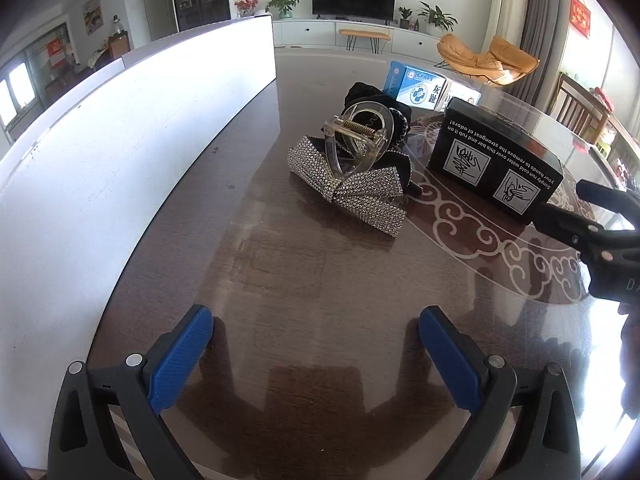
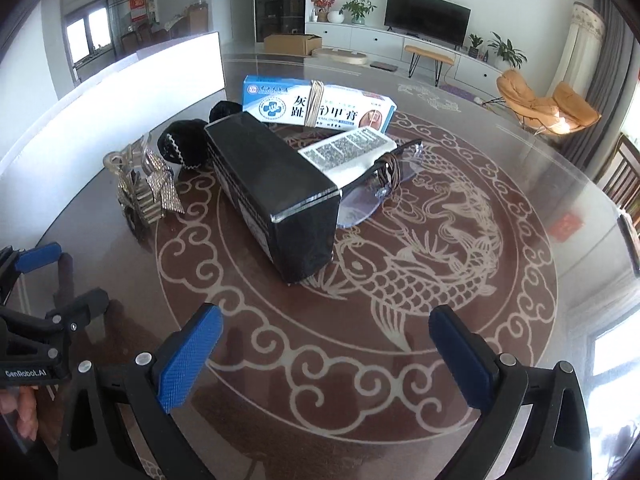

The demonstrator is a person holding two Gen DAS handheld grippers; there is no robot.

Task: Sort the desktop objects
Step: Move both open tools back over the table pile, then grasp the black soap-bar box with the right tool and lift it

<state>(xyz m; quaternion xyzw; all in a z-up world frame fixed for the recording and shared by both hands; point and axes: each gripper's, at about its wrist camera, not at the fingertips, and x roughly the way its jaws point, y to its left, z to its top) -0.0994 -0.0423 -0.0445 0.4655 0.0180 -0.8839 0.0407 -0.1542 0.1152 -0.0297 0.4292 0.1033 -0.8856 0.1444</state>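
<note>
- The left gripper (image 1: 316, 350) hangs over bare dark table (image 1: 280, 264), its blue-padded jaws spread wide with nothing between them; seen from the right wrist, its body reads "GenRobot.AI".
- The right gripper (image 2: 326, 350) is likewise released and empty, above the table's pale fish-and-cloud inlay.
- Just ahead of it lies the black box (image 2: 276, 196), long axis running from near right to far left. White print on its side, upside down in the left wrist view, reads "Simply run cold water over this bar and rub it on your hands to remove the strongest of odors!"
- Left of the box, a rhinestone bow (image 1: 348, 184) lies with a clear claw clip (image 1: 356, 140) on it, against a black scrunchie (image 1: 362, 94).
- Touching the box's far end: a small silver-topped box (image 2: 346, 148) and clear-lensed glasses (image 2: 372, 196).
- Farthest, a blue-and-white cream carton (image 2: 320, 106) lies crosswise, bound by rubber bands, with Chinese characters and "NAIL CREAM".
- A white board (image 1: 120, 152) stands along the left.
</note>
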